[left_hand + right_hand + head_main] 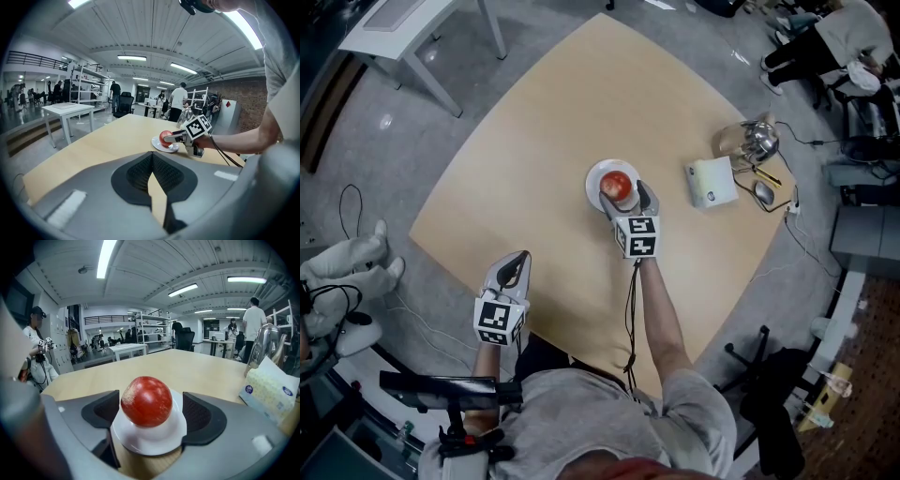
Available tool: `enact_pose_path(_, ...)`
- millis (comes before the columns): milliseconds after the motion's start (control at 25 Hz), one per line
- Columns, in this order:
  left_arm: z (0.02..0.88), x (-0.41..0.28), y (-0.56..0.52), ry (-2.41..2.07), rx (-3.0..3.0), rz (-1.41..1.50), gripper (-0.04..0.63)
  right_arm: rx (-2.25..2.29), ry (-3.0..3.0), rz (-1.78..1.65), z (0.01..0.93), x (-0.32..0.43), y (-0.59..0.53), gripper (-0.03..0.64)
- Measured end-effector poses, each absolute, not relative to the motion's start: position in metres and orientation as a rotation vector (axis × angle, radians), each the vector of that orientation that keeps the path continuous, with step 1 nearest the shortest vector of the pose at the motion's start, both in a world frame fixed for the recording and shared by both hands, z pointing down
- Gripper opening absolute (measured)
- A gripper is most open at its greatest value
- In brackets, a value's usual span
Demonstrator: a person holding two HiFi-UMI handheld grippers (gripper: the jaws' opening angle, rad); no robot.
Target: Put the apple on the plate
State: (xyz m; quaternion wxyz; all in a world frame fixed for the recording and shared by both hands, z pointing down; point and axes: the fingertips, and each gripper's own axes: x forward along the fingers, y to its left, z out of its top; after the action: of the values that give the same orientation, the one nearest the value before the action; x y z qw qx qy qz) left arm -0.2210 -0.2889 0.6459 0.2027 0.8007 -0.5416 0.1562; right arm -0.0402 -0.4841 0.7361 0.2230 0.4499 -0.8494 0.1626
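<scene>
At left, over near edge of tabletop [534,141]: left tool [517,264], jaws together, nothing btwn them. Mid-tabletop: red apple [619,185] sitting on white plate [596,176], w/ right tool [624,195] straddling it, jaws apart either side, clear gap at one pad so not clamped. Further right, well apart from plate: tissue box [711,183], then metal kettle [752,141] by tabletop edge.

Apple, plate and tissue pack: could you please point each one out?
apple [146,401], right gripper view, centre of its red skin
plate [150,444], right gripper view, bare front rim
tissue pack [711,182], head view, top face
</scene>
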Motion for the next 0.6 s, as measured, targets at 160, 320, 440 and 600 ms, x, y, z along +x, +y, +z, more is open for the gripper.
enact_pose_path(160, 0.638, -0.220, -0.287, -1.524, 2.244, 0.432, 0.018, 1.236, -2.348, 0.442, 0.729, -0.039, -0.482, 0.417)
enact_pose_path(320, 0.630, -0.219, -0.282, -1.534, 2.255, 0.428, 0.018, 1.245, -2.358, 0.434, 0.718, -0.038, -0.478, 0.417)
enact_pose_path(440, 0.622, -0.216, -0.278, -1.540, 2.274, 0.422, 0.018, 1.256, -2.363, 0.423, 0.708, -0.035, -0.475, 0.417)
enact_pose_path(600, 0.611, -0.214, -0.275, -1.546, 2.307, 0.410, 0.018, 1.278, -2.369, 0.405, 0.696, -0.030, -0.469, 0.416)
